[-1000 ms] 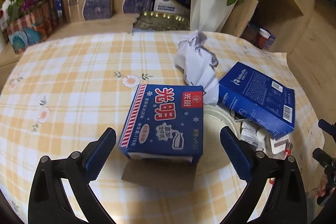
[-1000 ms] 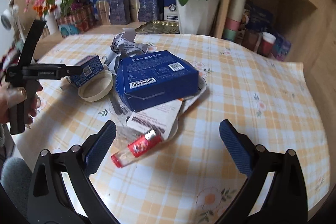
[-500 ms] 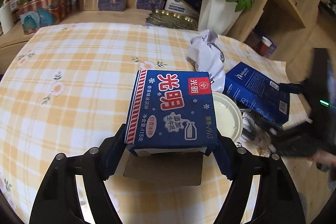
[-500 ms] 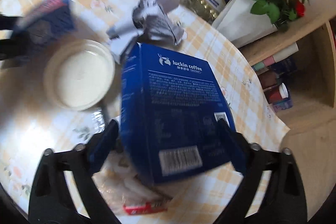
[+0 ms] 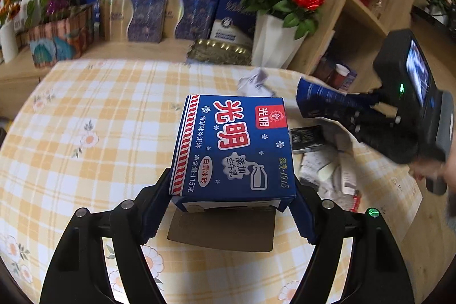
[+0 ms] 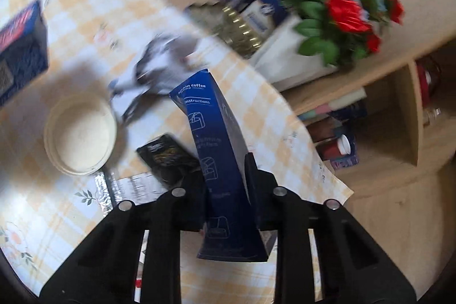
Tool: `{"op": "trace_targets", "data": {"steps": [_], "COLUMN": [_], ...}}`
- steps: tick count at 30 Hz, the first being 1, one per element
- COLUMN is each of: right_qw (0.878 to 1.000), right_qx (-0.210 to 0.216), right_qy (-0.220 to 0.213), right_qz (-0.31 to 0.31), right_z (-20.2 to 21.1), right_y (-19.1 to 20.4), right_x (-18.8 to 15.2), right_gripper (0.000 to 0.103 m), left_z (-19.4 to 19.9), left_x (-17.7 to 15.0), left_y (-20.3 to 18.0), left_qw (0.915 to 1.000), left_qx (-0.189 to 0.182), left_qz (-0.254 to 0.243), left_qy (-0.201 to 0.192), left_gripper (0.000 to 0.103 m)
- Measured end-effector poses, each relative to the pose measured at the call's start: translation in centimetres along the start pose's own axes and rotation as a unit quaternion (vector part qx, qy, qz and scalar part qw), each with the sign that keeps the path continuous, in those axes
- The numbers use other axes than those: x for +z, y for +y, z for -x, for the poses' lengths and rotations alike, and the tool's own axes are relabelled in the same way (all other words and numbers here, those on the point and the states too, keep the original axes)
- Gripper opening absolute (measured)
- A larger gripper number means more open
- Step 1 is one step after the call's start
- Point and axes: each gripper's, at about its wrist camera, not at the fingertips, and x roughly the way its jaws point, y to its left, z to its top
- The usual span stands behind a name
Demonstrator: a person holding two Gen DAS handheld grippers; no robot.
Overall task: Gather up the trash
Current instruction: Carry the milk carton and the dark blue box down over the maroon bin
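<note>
A blue ice-cream box point(image 5: 233, 150) with red characters hangs a little above the checked table point(image 5: 99, 118); its brown flap dangles below. My left gripper point(image 5: 230, 201) is shut on its two sides. The right gripper point(image 6: 225, 175) has its jaws closing, pads pressed on a blue coffee box point(image 6: 216, 138) that stands on edge between them, raised off the table. In the left wrist view that coffee box point(image 5: 322, 99) is at the right, with a hand behind it. On the table lie crumpled paper point(image 6: 159, 59), a white lid point(image 6: 81, 133), a black packet point(image 6: 168, 158) and wrappers point(image 5: 327, 161).
A white pot of red flowers point(image 5: 273, 42) and a gold tray point(image 5: 222, 50) stand at the table's far edge. Gift boxes point(image 5: 142, 19) line the sideboard behind. A wooden shelf unit point(image 6: 399, 118) rises to the right, with the table edge point(image 6: 336, 184) close to it.
My left gripper closed on the ice-cream box and raised it. The right gripper came in over the coffee box, closed on it, rolled it onto its edge and lifted it off the pile.
</note>
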Motion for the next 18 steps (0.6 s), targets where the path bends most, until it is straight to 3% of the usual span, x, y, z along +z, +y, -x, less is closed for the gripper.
{"op": "trace_targets", "data": {"steps": [8, 18], "right_qw": [0.992, 0.970], "right_qx": [0.031, 0.093], "right_qy": [-0.061, -0.107], "right_qz": [-0.108, -0.198], "right_z": [4.3, 8.6], "right_y": [-6.6, -9.9], "right_x": [-3.3, -9.1], "right_gripper": [0.023, 0.023], "left_z": [3.2, 6.9], "left_x": [1.2, -0.8], "left_y": [-3.0, -6.1], "left_qw": [0.9994, 0.9990], "left_qx": [-0.012, -0.016], "left_qz": [-0.016, -0.026], "left_qy": [-0.028, -0.031], "left_gripper": [0.074, 0.074]}}
